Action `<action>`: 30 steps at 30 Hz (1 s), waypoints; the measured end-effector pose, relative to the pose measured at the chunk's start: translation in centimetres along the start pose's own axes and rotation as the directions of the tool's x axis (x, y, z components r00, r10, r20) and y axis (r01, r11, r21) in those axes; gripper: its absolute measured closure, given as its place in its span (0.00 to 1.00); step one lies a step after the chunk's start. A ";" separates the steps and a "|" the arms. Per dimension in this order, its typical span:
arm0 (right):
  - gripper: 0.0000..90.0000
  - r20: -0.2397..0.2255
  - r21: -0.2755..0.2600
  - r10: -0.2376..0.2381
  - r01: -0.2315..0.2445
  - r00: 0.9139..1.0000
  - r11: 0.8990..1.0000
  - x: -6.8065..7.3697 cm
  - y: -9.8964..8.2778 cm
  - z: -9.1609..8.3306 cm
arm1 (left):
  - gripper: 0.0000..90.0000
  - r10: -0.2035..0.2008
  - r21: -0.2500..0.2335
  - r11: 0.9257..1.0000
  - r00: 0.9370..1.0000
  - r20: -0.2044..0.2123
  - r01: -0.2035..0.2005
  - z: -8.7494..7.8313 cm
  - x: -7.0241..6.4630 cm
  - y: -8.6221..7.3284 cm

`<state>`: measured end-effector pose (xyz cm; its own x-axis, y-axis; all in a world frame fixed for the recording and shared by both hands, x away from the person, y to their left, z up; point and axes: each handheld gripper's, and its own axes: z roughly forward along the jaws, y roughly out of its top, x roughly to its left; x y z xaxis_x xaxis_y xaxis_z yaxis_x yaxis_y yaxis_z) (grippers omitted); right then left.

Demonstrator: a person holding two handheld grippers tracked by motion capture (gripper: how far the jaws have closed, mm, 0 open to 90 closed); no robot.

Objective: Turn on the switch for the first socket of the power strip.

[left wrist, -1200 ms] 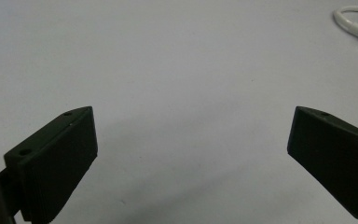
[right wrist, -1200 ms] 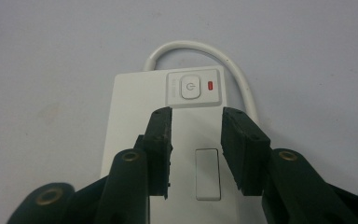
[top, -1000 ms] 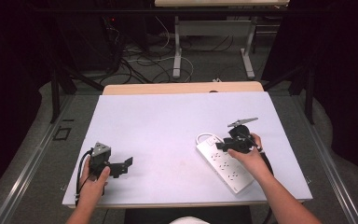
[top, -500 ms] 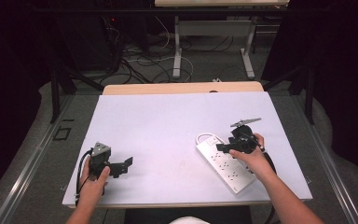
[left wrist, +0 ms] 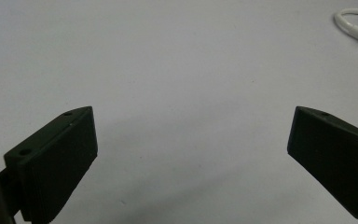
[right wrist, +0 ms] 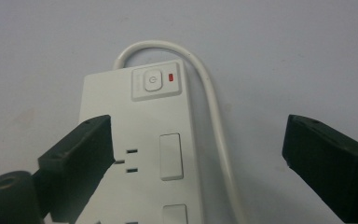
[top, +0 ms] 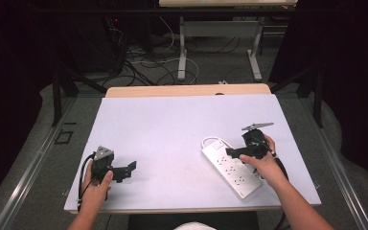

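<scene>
Two tools over a white worktop (top: 172,124)
Right tool (right wrist: 196,154) spread wide above the white power strip (right wrist: 135,154), red light by its switch; left tool (left wrist: 189,154) spread, over bare worktop.

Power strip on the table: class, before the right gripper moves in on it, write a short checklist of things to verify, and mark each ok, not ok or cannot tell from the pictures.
1. Right gripper open wide enough to straddle the power strip: ok, jaws stand well apart.
2. Gripper lined up over the strip: not ok, in the right gripper view one jaw overlaps the strip's face while the other is off past the cable.
3. Strip lying flat on the table: ok.
4. Power button unobstructed: ok.
5. Strip powered off: cannot tell; a red mark shows beside the button.
6. Left gripper out of the way: ok, open, far from the strip.
</scene>
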<state>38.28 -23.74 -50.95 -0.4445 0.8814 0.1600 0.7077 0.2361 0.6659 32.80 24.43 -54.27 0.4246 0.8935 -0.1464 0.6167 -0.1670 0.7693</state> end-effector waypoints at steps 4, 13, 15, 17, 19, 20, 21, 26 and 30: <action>0.00 0.031 -0.016 -0.006 0.007 1.000 1.000 -0.6 -0.2 -0.7 | 0.02 -0.002 -0.008 1.000 1.000 -0.005 0.002 0.0 0.0 0.0; 0.00 0.051 -0.046 0.002 0.000 0.999 0.999 -1.5 -0.6 -1.8 | 0.02 0.005 -0.006 1.000 1.000 -0.004 -0.005 0.0 0.0 0.0; 0.00 0.055 -0.048 0.008 -0.005 0.998 0.999 -1.7 -0.7 -2.1 | 0.02 0.000 -0.011 1.000 1.000 -0.005 0.000 0.0 0.0 0.0; 0.00 0.056 -0.051 0.004 -0.001 0.998 0.999 -2.0 -0.9 -2.4 | 0.02 -0.005 -0.013 1.000 1.000 -0.006 0.005 0.0 0.0 0.0; 0.00 0.053 -0.055 0.012 -0.009 0.999 0.998 -2.3 -1.1 -2.6 | 0.02 -0.004 -0.005 1.000 1.000 -0.008 0.004 -0.1 0.0 0.0; 0.00 0.051 -0.058 0.015 -0.012 0.999 0.998 -2.4 -1.2 -2.7 | 0.02 -0.005 -0.004 1.000 1.000 -0.007 0.004 -0.1 0.0 0.0; 0.00 0.050 -0.061 0.024 -0.021 0.998 0.998 -2.5 -1.3 -2.8 | 0.02 -0.004 -0.003 1.000 1.000 -0.008 0.004 -0.1 0.0 0.0; 0.00 0.053 -0.071 0.045 -0.042 0.998 0.997 -3.3 -2.0 -3.3 | 0.02 -0.006 -0.009 1.000 1.000 -0.009 0.006 -0.1 0.1 0.0; 0.00 0.058 -0.082 0.072 -0.067 0.996 0.994 -4.0 -2.7 -3.5 | 0.02 -0.008 -0.016 1.000 1.000 -0.010 0.008 0.0 0.1 -0.1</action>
<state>36.22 -29.32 -50.84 -0.3598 0.9183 0.1651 0.6883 0.1418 0.7114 32.77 24.53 -54.30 0.4128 0.8991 -0.1460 0.6095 -0.1536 0.7778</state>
